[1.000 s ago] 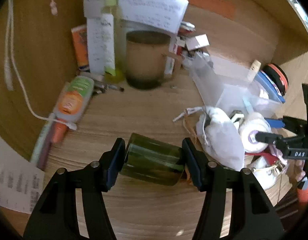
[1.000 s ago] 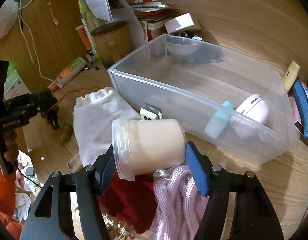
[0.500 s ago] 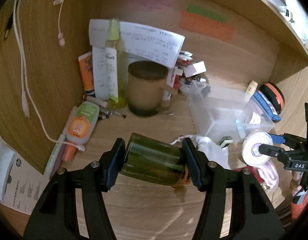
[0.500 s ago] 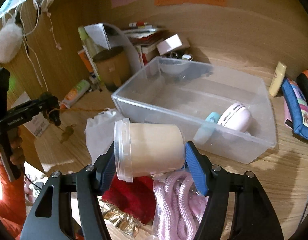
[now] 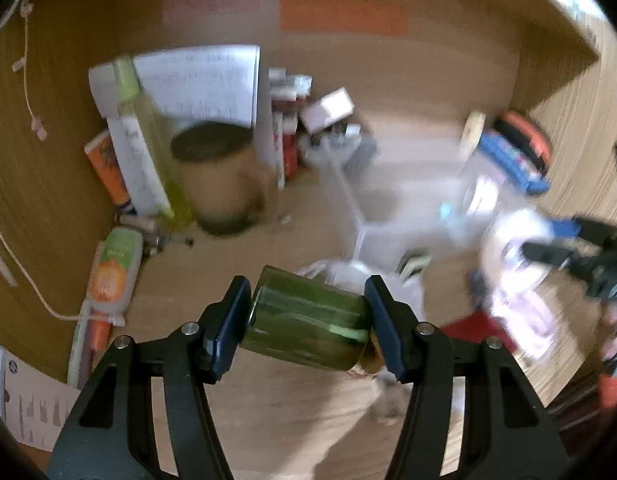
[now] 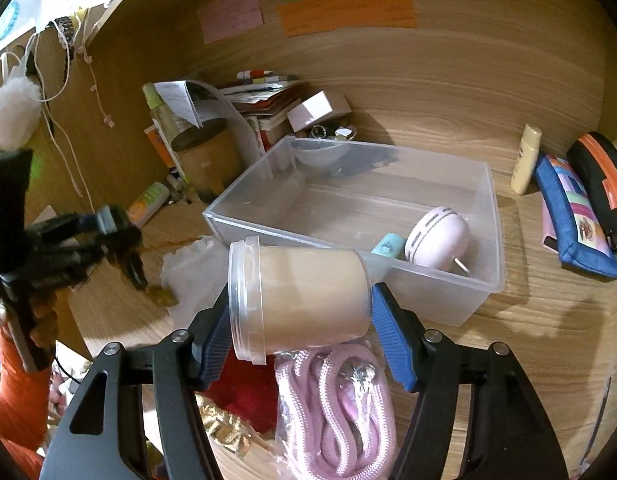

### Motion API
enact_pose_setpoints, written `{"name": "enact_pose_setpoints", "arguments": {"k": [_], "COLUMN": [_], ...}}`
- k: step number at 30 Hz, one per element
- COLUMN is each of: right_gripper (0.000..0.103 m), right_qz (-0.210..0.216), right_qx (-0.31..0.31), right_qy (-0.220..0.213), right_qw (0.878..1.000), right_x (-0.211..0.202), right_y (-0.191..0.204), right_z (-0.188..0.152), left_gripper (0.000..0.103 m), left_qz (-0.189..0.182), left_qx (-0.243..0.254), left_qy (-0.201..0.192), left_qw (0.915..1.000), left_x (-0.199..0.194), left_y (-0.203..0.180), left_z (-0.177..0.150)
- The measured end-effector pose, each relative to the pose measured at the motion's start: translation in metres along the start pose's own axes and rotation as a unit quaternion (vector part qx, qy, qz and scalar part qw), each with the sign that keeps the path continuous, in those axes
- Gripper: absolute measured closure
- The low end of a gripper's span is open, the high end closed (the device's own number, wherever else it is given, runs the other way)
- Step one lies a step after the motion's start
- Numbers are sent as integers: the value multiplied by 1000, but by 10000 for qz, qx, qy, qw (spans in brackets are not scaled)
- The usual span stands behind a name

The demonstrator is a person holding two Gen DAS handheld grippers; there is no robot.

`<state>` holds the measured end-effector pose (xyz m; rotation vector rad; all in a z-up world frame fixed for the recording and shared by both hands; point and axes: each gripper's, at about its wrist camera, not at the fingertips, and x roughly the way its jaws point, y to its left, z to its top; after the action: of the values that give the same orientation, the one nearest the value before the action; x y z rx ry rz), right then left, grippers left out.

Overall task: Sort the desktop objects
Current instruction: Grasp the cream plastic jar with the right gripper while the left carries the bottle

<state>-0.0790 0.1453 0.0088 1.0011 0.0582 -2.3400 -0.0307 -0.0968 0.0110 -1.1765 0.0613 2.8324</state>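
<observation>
My left gripper (image 5: pixel 306 320) is shut on a dark green glass jar (image 5: pixel 304 320) that lies sideways between the blue pads, lifted off the wooden desk. My right gripper (image 6: pixel 304 320) is shut on a beige tub with a clear plastic lid (image 6: pixel 298 300), also held sideways above the desk. Just beyond it stands a clear plastic bin (image 6: pixel 388 264) holding a pink round device (image 6: pixel 436 240) and a small teal item (image 6: pixel 386 248). In the right wrist view the left gripper (image 6: pixel 120 248) shows at the left; in the blurred left wrist view the right gripper (image 5: pixel 548 248) shows at the right.
A brown lidded canister (image 6: pixel 206 164), papers, a yellow-green bottle (image 5: pixel 148 148) and an orange-green tube (image 5: pixel 112 272) crowd the back left corner. A white cloth pouch (image 6: pixel 192 264), red cloth (image 6: pixel 244 396) and pink rope (image 6: pixel 332 412) lie below the right gripper. Pencil cases (image 6: pixel 576 212) sit at the right.
Both grippers have risen with their loads. The left swung to the right, blurring its view; the right now looks down into the bin from higher up.
</observation>
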Motion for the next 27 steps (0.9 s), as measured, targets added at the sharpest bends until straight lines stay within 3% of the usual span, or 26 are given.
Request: {"name": "enact_pose_setpoints", "arguments": {"k": [9, 19, 23, 27], "right_gripper": [41, 41, 41, 41], "right_qz": [112, 116, 75, 56], "right_qx": [9, 133, 170, 240], "right_qy": [-16, -8, -43, -101], "right_qw": [9999, 9998, 9998, 9996], "right_x": [1, 2, -2, -6], "right_y": [-4, -10, -15, -20], "right_z": [-3, -5, -6, -4], "left_gripper": [44, 44, 44, 44], "left_qz": [760, 1485, 1374, 938], "left_qx": [-357, -642, -764, -806], "left_qy": [639, 380, 245, 117], "left_qw": [9944, 9861, 9873, 9923], "left_x": [12, -10, -19, -24], "left_y": [51, 80, 86, 78], "left_z": [-36, -32, -22, -6]}}
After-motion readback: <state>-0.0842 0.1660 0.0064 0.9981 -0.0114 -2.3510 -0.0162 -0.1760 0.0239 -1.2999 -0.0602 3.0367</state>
